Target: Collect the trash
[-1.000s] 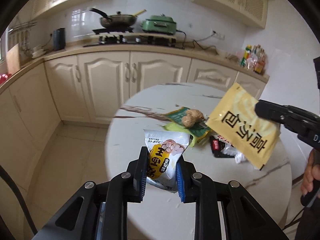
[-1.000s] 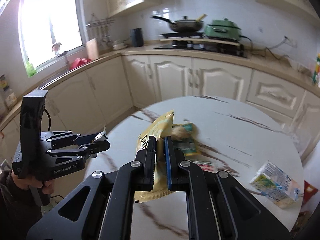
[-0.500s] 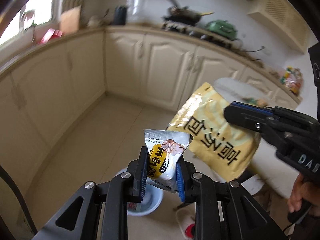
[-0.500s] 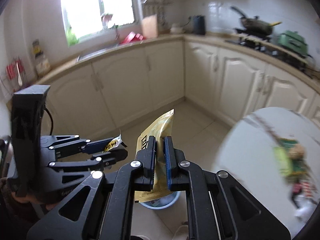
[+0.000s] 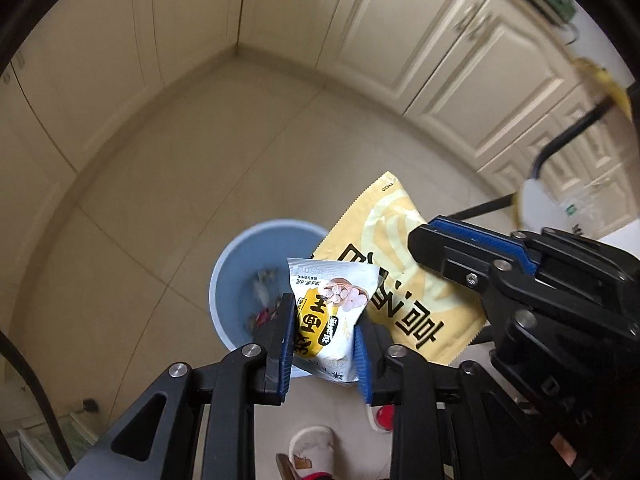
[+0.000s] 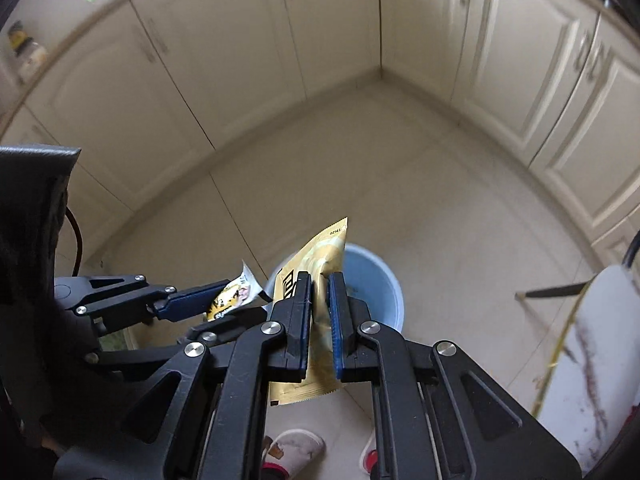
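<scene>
A white and yellow snack packet (image 5: 332, 312) sits between the blue pads of my left gripper (image 5: 324, 308), whose jaws are opening while both pads still touch it. My right gripper (image 6: 320, 280) is shut on a flat yellow pouch (image 6: 320, 252). Both grippers point steeply down over a light blue bin (image 5: 224, 280) on the floor, with some trash (image 5: 264, 300) inside. In the left wrist view the right gripper (image 5: 420, 240) holds the pouch (image 5: 404, 280) just right of the packet. In the right wrist view the left gripper (image 6: 240, 292) and packet (image 6: 234, 296) hang left of the bin (image 6: 384, 280).
Cream cabinet doors (image 6: 280, 60) wrap round the tiled floor (image 5: 180, 160) corner behind the bin. A person's slippered feet (image 5: 312, 444) stand just below the bin. The white marble table edge (image 6: 592, 352) and a dark leg (image 6: 552, 291) are at the right.
Both grippers swung away from the table and dropped toward the floor, tilting down. The blue bin now lies directly under both pieces of trash. The left jaws stand slightly wider.
</scene>
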`<state>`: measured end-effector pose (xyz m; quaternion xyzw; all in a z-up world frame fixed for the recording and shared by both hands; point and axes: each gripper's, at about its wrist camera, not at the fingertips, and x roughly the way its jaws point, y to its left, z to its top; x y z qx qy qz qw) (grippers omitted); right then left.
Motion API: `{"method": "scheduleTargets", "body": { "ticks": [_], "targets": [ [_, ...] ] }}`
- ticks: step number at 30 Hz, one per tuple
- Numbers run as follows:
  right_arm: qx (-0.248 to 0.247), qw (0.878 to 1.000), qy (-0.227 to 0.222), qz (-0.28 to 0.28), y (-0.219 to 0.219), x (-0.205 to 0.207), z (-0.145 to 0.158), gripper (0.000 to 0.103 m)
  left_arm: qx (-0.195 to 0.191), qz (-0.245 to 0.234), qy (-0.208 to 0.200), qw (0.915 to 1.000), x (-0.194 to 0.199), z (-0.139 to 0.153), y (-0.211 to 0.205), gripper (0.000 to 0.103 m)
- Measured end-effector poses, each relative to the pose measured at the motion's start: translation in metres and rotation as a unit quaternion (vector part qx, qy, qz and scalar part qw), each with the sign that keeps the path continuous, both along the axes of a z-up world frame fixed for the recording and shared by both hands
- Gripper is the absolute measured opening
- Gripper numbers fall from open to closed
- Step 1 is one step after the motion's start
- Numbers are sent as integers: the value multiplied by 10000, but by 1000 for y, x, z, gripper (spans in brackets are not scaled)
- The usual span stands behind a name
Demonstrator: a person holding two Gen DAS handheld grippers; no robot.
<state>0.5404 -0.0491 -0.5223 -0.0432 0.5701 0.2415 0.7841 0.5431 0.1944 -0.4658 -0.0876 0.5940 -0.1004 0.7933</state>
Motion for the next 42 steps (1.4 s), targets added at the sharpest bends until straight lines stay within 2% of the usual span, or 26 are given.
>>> {"method": "scheduleTargets", "body": {
  "ticks": [2,4,8,11,13,15,17,18,19,21,25,27,29,31,35,37,42],
  "targets": [
    [-33,9998,189,-7,-1,7,-23,9,29,38,131,9999,8,-13,1,37],
    [-70,9997,250,-18,-2,12,-37,9,168,102,251,9995,19,-25,3,43],
    [9,9991,427,-48,-3,24,-57,9,181,180,346,9991,26,-34,15,60],
    [130,9986,517,-56,-4,31,-64,11,178,329,347,9987,42,-30,27,63],
    [186,9983,540,-101,-7,32,-63,14,212,444,343,9982,48,-20,21,67],
    [200,9983,523,-144,-7,31,-60,26,233,578,314,9976,45,-13,25,68],
    [237,9986,432,-190,-6,28,-53,29,249,684,294,9969,40,-2,24,68],
    [245,9986,409,-208,-7,27,-48,35,267,762,281,9963,35,6,25,68],
    [283,9986,391,-212,-7,26,-42,39,281,829,215,9959,30,15,24,69],
    [280,9990,276,-200,-7,21,-26,54,367,950,118,9947,13,33,29,72],
    [276,9994,55,-216,-6,9,13,63,550,1196,-247,9910,-13,77,23,79],
    [210,9995,-81,-230,-4,1,35,81,711,1325,-381,9879,-26,98,17,88],
    [206,9991,-289,-249,-4,-11,61,88,902,1483,-571,9832,-42,122,13,89],
    [268,9983,-446,-245,-4,-22,84,90,1095,1629,-808,9772,-62,147,9,90],
    [262,9953,-912,-214,-5,-53,137,101,1451,1911,-1292,9621,-99,195,0,96],
    [300,9925,-1166,-191,-5,-69,162,101,1628,1977,-1596,9534,-122,218,-18,97],
    [287,9831,-1797,-217,-17,-113,225,103,1605,1889,-2385,9390,-183,274,-70,100]
  ]
}}
